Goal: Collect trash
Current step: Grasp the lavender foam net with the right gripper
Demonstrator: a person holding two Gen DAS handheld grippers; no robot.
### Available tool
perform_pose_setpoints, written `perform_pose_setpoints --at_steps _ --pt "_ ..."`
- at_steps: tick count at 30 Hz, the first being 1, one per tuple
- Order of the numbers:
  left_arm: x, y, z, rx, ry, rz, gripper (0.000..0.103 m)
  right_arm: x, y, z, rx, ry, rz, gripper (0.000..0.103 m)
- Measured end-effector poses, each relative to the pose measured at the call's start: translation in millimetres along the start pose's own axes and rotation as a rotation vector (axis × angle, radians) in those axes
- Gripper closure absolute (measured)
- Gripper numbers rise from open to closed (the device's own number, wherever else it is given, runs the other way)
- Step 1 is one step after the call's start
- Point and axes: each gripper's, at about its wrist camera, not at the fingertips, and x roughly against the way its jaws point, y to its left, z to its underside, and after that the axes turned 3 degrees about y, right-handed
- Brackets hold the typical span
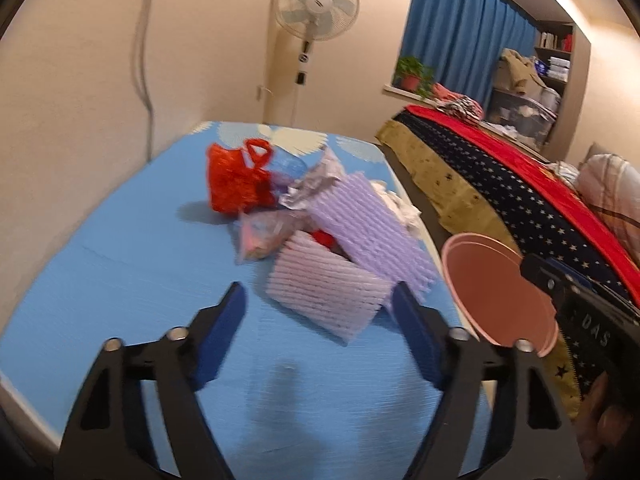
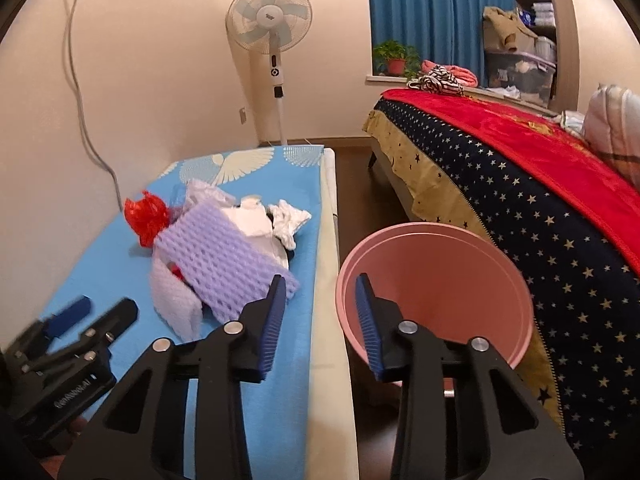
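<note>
A pile of trash lies on the blue table [image 1: 120, 272]: a red plastic bag [image 1: 236, 184], crumpled foil [image 1: 316, 184], a clear packet [image 1: 264, 236], white tissue [image 1: 400, 204] and two purple foam nets [image 1: 360, 220]. My left gripper [image 1: 318, 292] is open, and the paler foam net [image 1: 324, 292] lies just ahead between its fingertips, untouched. Beside the table stands a pink bin [image 2: 440, 280]. My right gripper [image 2: 320, 280] is open and straddles the bin's near rim [image 2: 340, 292]; its pads do not press on it. The left gripper [image 2: 104, 308] shows at the lower left of the right wrist view.
A bed [image 2: 520, 200] with a starred cover and red blanket stands right of the bin, with a narrow strip of dark floor [image 2: 352, 160] between it and the table. A standing fan [image 2: 270, 24] is against the far wall. Blue curtains [image 2: 432, 12] and a potted plant [image 2: 394, 56] are behind.
</note>
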Motion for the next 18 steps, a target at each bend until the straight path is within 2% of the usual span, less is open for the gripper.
perform_pose_setpoints --at_steps 6,11,14,16,18 --pt "-18 -11 -7 0.011 0.019 0.023 0.035 -14 -18 -6 -0.070 0.020 -0.032 0.068" --pt "-44 -19 -6 0.020 0.087 0.019 0.035 -24 -24 -9 -0.092 0.036 -0.049 0.067" --pt "-53 -22 -3 -0.002 0.128 -0.009 0.035 -34 -23 -12 -0.101 0.049 -0.084 0.065" --pt "-55 -20 -2 0.005 0.137 -0.004 0.040 -39 -20 -14 -0.101 0.055 -0.101 0.065" --pt "-57 -16 -1 0.004 0.149 -0.005 0.057 -47 -15 -15 -0.100 0.071 -0.125 0.063"
